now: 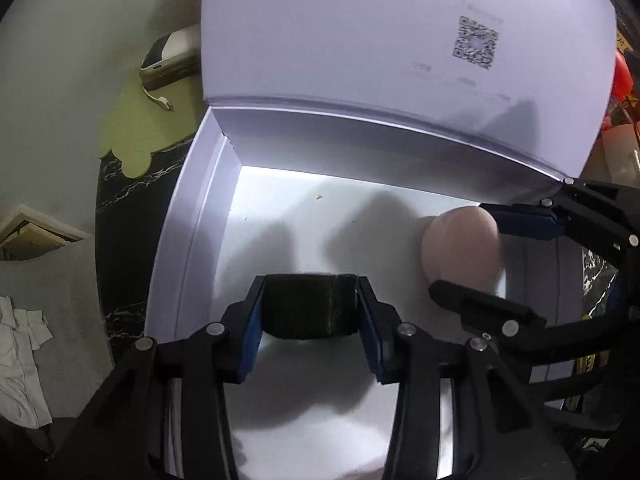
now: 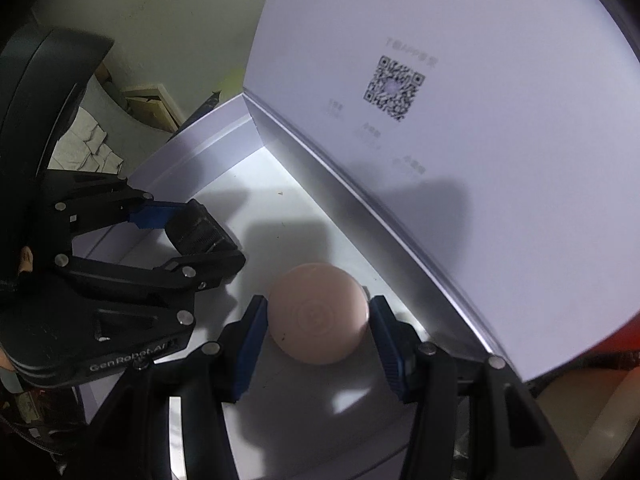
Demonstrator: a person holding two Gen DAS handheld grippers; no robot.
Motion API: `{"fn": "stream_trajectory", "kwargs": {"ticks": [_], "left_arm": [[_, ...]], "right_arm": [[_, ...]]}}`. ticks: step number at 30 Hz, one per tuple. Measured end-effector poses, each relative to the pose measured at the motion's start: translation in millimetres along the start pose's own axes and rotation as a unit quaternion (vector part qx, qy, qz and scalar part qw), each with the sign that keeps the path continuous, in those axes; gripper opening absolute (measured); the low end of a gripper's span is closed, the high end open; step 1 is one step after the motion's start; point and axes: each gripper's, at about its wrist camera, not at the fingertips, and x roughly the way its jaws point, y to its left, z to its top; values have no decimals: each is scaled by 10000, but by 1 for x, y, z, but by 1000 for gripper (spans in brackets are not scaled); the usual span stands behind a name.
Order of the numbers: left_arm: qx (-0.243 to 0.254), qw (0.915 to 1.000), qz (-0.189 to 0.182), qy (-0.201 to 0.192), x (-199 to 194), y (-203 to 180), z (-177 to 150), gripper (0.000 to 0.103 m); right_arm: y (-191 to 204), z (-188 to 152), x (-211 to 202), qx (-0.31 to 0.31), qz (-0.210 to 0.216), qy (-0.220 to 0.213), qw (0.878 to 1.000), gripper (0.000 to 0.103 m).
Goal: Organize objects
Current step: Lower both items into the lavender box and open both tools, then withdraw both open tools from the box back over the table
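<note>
A white box (image 1: pixel 192 216) stands open with its lid (image 1: pixel 360 32) raised behind it; the lid bears a QR code. My left gripper (image 1: pixel 310 308) is shut on a black ribbed block (image 1: pixel 308 306) and holds it inside the box, low over the floor. My right gripper (image 2: pixel 318 320) is shut on a pink round puck (image 2: pixel 318 314), also inside the box, near the right wall. In the left wrist view the puck (image 1: pixel 460 248) and right gripper (image 1: pixel 472 256) show at the right. In the right wrist view the left gripper (image 2: pixel 200 236) and block (image 2: pixel 200 232) show at the left.
The box sits on a dark marble top (image 1: pixel 120 220). A green mat (image 1: pixel 136 128) and a white-and-black device with a cable (image 1: pixel 168 60) lie beyond the box's left corner. White cloth (image 1: pixel 16 360) lies at the far left. Red items (image 1: pixel 622 76) show at the right.
</note>
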Motion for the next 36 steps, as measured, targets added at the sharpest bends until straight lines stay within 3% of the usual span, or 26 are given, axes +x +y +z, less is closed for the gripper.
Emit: {"fn": "stream_trajectory", "kwargs": {"ticks": [14, 18, 23, 27, 32, 36], "left_arm": [[104, 9998, -19, -183, 4, 4, -6, 41], [15, 10000, -64, -37, 4, 7, -9, 43], [-142, 9997, -173, 79, 0, 12, -16, 50], [-215, 9997, -72, -53, -14, 15, -25, 63], [-226, 9996, -77, -134, -31, 14, -36, 65], [-256, 9993, -124, -256, -49, 9, -45, 65]], "right_arm": [[5, -2, 4, -96, -56, 65, 9999, 54], [8, -3, 1, -86, -76, 104, 9999, 55], [10, -7, -6, 16, -124, 130, 9998, 64], [14, -14, -16, 151, -66, 101, 9998, 65], [30, -15, -36, 124, -130, 26, 9998, 65], [18, -22, -45, 148, -170, -78, 9997, 65]]}}
